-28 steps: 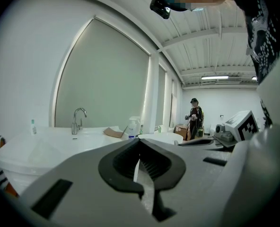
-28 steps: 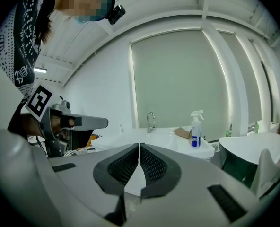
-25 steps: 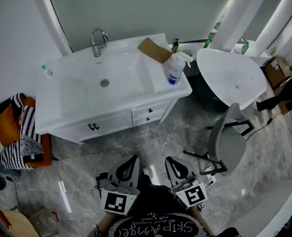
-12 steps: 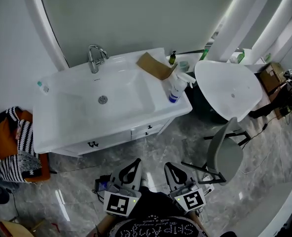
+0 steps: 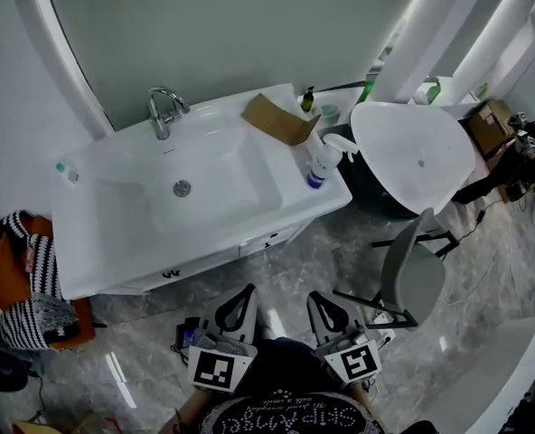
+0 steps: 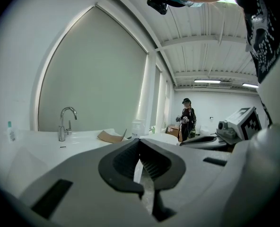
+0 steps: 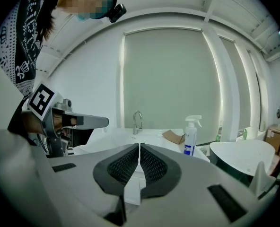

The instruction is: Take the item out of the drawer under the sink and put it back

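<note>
The person's grey-and-black left gripper (image 5: 246, 290) and matching right gripper (image 5: 314, 295) sit side by side at waist height, pointing ahead almost level, each with jaws closed together and empty.

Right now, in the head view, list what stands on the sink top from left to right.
small bottle → faucet → cardboard piece → spray bottle

top (image 5: 286, 416): black, white print | left tongs (image 6: 140, 143), right tongs (image 7: 139, 148): grey, black ribbed pads (image 7: 124, 167) | cubes (image 5: 220, 369): black-white markers
</note>
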Demonstrator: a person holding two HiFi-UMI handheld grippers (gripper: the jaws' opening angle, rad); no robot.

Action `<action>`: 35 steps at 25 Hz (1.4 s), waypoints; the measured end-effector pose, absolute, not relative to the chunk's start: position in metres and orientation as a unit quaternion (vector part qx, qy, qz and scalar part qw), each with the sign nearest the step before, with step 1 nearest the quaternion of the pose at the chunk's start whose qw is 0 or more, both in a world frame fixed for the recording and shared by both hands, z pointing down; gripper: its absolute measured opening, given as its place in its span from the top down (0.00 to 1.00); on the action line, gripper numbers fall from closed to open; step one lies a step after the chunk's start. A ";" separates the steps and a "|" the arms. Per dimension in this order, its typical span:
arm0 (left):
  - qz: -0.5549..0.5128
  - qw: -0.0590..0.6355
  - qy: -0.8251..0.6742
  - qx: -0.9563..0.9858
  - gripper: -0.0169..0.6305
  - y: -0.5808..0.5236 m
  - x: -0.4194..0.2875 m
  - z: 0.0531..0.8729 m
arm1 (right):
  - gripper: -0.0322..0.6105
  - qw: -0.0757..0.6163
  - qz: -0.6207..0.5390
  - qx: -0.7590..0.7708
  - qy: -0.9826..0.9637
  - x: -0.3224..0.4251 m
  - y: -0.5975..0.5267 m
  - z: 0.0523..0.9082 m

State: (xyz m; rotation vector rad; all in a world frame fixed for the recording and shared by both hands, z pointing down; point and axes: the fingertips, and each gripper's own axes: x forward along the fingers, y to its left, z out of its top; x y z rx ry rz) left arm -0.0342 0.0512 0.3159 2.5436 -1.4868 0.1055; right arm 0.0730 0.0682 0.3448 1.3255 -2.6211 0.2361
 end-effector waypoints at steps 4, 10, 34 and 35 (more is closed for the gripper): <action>0.041 0.098 -0.504 0.857 0.97 0.048 -0.048 0.320 | 0.92 0.099 0.079 0.447 -0.886 0.061 0.062 0.348; 0.041 0.103 -0.522 0.845 0.97 0.047 -0.073 0.321 | 0.92 0.096 0.092 0.437 -0.889 0.042 0.054 0.349; 0.052 0.144 -0.574 0.805 0.97 0.009 -0.084 0.340 | 0.92 0.125 0.120 0.388 -0.905 0.039 0.004 0.368; 0.051 0.145 -0.579 0.801 0.97 0.004 -0.082 0.340 | 0.92 0.125 0.120 0.382 -0.908 0.040 -0.003 0.368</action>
